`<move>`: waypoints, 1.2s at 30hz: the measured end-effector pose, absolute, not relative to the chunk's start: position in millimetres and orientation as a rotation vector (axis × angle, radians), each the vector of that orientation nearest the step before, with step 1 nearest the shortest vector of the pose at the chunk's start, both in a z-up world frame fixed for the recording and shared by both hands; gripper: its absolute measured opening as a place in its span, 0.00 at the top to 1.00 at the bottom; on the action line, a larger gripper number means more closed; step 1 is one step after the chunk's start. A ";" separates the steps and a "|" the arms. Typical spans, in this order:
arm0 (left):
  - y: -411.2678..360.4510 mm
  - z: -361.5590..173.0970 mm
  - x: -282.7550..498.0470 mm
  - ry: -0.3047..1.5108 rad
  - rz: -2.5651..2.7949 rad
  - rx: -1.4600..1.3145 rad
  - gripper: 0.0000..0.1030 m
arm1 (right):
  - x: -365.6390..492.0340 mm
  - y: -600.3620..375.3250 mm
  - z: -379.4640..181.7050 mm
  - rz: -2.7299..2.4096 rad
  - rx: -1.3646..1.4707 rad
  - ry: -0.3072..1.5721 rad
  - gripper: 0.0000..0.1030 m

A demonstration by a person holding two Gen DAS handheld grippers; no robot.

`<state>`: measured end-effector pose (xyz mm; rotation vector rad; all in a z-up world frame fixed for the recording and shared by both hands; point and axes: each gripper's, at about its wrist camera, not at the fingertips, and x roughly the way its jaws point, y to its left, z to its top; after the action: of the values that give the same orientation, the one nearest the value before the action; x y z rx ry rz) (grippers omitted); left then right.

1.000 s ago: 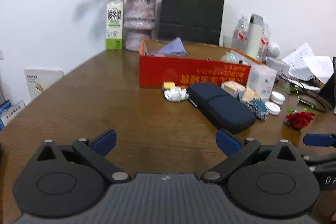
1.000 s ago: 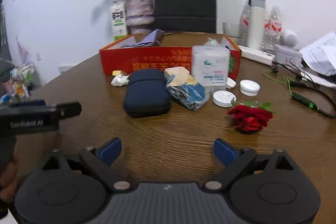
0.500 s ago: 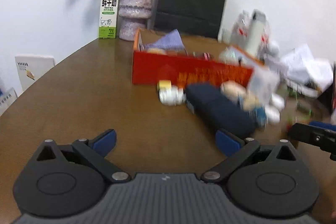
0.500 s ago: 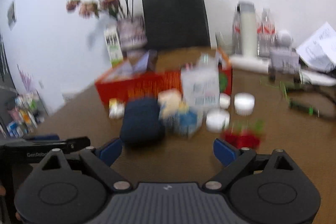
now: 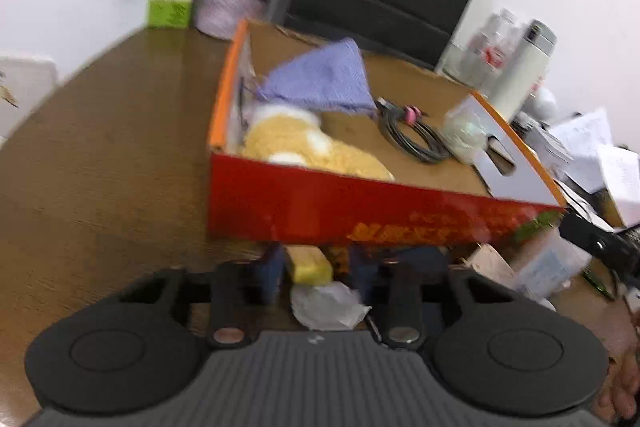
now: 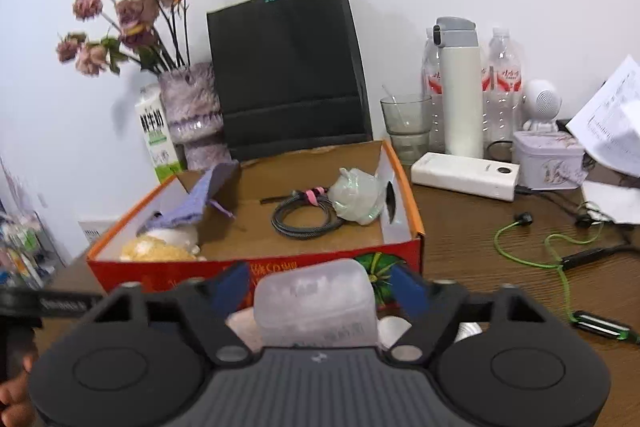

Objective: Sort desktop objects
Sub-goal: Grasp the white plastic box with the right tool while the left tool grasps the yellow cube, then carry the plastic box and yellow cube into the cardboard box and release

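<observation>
Left wrist view: your left gripper (image 5: 316,267) points down at the near wall of the red cardboard box (image 5: 360,211), its jaws closing.
Between left fingers: a small yellow block (image 5: 310,265) sits in the gap — the blue pads stand just beside it, and blur hides whether they press on it.
Just below the block: a crumpled white paper wad (image 5: 326,307) lies on the wooden table (image 5: 100,167).
Inside the box: a purple cloth (image 5: 320,79) at the back left, a yellow plush toy (image 5: 304,147) against the near wall, a coiled dark cable (image 5: 412,135) with a pink tie, and a pale green bundle (image 5: 464,135) by the right wall.
Right wrist view: your right gripper (image 6: 318,287) is also closing, with a translucent plastic container (image 6: 316,301) between its blue pads; gaps show on both sides, so you are not clamping it.
Container's place: on the table, just in front of the box's near wall.
Behind the box: a black paper bag (image 6: 288,67), a milk carton (image 6: 156,135) and a vase of dried roses (image 6: 192,107).
To the right: a white thermos (image 6: 460,87), water bottles (image 6: 502,83), a white power bank (image 6: 464,175) and green-corded earphones (image 6: 532,243).
</observation>
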<state>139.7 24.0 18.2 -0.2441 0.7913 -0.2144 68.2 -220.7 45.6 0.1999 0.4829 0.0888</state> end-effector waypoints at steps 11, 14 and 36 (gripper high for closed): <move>16.3 14.2 134.3 0.767 -0.230 -0.151 0.78 | 65.6 -219.3 33.8 0.109 0.214 0.455 0.37; 17.4 17.2 131.9 0.753 -0.228 -0.146 0.78 | 63.0 -221.6 33.1 0.098 0.220 0.444 0.37; 12.3 53.7 -23.0 0.607 -0.172 -0.234 0.79 | -62.9 -187.9 43.7 0.241 0.225 0.435 0.37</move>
<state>-23.0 12.3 53.7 -0.2343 0.6073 -0.1723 -62.9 -187.9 43.7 0.2247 0.4348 0.2413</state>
